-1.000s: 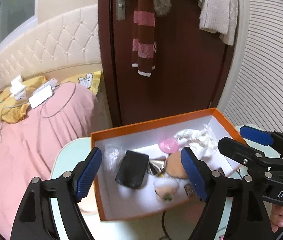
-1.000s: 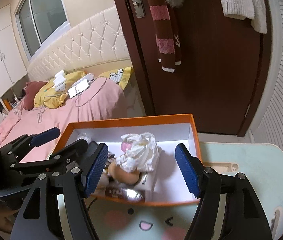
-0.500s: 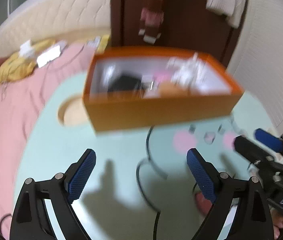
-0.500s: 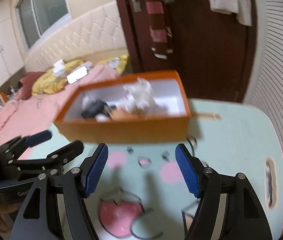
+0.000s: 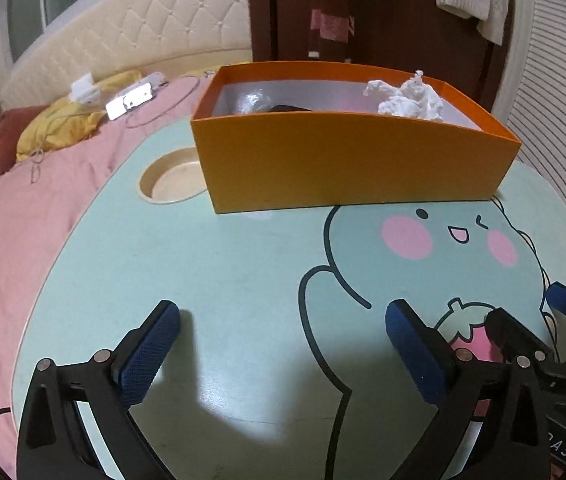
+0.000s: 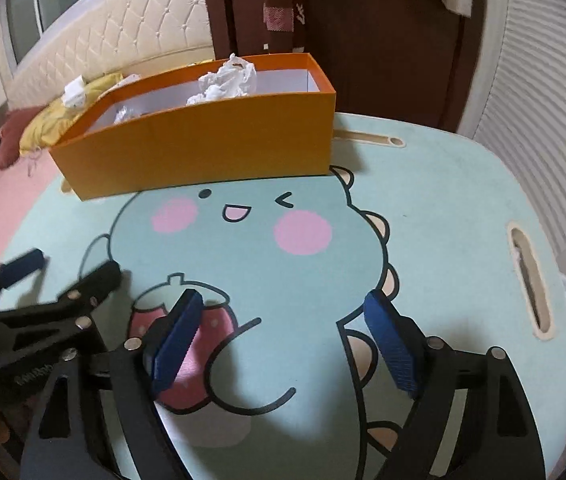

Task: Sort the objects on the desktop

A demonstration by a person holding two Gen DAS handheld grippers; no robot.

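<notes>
1. Left wrist view: left gripper (image 5: 283, 320), blue pads, held above the bare table top. Its jaws have just been opening and stand wide apart, with nothing between them.
2. Right wrist view: right gripper (image 6: 283, 316), blue pads, over the printed strawberry. Its jaws have just been opening and stand apart, empty. It also shows at the lower right edge of the left wrist view, beside the left gripper.
3. Orange box (image 5: 347, 164), open-topped, white inside. It stands on the far part of the table, well apart from both grippers.
4. Box contents: crumpled white tissue (image 5: 407, 98) at the right end, rising above the rim; a dark item (image 5: 287, 109) and a crinkled clear wrapper (image 5: 253, 101) toward the left end, mostly hidden by the near wall.
5. Table (image 5: 223, 272), pale green with a cartoon dinosaur print and a round cup recess (image 5: 171, 184) just left of the box, partly under its corner.
6. Surroundings: pink bedding (image 5: 15, 216) to the left, a yellow pillow (image 5: 63, 128) bearing white devices, a tufted cream headboard, and a dark door hung with a striped scarf.
</notes>
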